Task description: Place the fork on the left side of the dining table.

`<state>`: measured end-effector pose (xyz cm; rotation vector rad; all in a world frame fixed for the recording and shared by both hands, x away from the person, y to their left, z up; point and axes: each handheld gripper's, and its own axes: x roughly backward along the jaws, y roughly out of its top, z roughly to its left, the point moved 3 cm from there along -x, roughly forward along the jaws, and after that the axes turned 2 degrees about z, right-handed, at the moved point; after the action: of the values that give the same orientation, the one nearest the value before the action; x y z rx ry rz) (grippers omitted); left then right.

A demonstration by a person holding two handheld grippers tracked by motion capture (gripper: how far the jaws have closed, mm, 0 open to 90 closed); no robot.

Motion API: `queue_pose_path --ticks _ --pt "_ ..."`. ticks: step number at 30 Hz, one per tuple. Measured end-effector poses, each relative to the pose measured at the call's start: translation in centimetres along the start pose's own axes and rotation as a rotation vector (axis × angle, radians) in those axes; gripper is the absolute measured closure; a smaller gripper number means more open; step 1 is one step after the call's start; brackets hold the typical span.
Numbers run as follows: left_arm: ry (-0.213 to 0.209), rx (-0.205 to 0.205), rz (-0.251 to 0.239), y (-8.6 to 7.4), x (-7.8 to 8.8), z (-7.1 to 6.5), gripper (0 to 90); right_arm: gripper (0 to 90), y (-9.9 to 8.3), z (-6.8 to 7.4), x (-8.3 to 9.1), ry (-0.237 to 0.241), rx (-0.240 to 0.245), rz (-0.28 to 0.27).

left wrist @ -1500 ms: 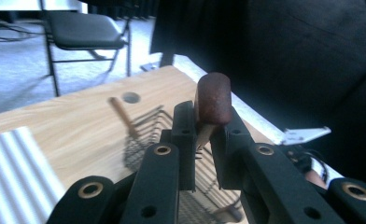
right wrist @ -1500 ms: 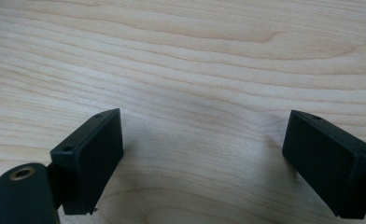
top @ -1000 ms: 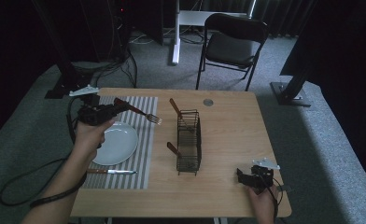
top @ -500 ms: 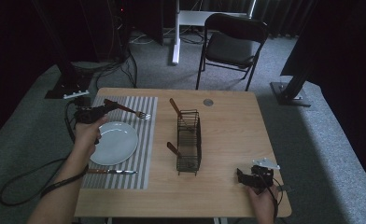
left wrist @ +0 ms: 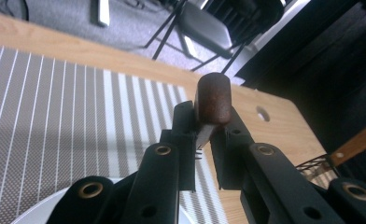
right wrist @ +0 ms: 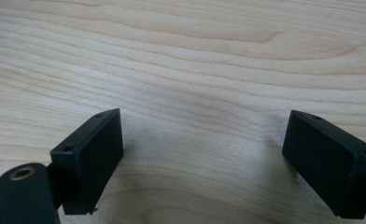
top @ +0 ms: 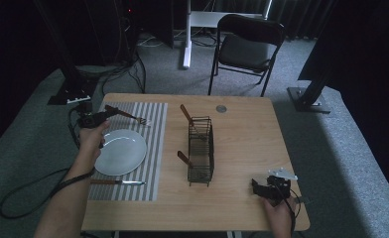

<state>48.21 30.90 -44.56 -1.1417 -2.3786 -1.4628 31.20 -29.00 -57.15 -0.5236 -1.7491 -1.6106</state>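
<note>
A fork (top: 128, 116) with a brown wooden handle is held tight in the left hand-held gripper (top: 104, 114), just above the striped mat (top: 155, 129), beyond the plate (top: 120, 152). It is not yet laid down. A knife (top: 117, 182) already lies on the mat. More handles wait in the wire basket (top: 201, 148). The right hand-held gripper (top: 258, 187) is spread apart, holding nothing, on the surface (top: 242, 134).

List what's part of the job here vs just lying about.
In the job: left gripper, fork clamped by its wooden handle, striped placemat, plate, knife, wire caddy.

Lying about: right gripper idle on the table, folding chair, floor cables.
</note>
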Motion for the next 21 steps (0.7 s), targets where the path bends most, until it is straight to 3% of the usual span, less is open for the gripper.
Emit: queue_pose_path --ticks 7,9,13,15,17,21 --pt "0.007 0.038 0.031 -0.2 -1.5 1.5 80.3 12.0 0.0 0.0 0.0 0.000 0.000 0.000" --pt "0.008 0.079 0.037 -0.2 -2.1 2.6 80.3 12.0 0.0 0.0 0.0 0.000 0.000 0.000" --pt "0.012 0.091 0.045 -0.4 -2.4 3.1 80.3 12.0 0.0 0.0 0.0 0.000 0.000 0.000" --pt "0.001 0.166 0.033 -0.9 -2.7 4.2 80.3 12.0 0.0 0.0 0.0 0.000 0.000 0.000" --pt "-0.007 0.204 0.023 -1.1 -2.8 4.7 80.3 12.0 0.0 0.0 0.0 0.000 0.000 0.000" --pt "-0.015 0.242 0.023 -1.2 -2.9 5.3 80.2 12.3 0.0 0.0 0.0 -0.006 -0.005 0.000"
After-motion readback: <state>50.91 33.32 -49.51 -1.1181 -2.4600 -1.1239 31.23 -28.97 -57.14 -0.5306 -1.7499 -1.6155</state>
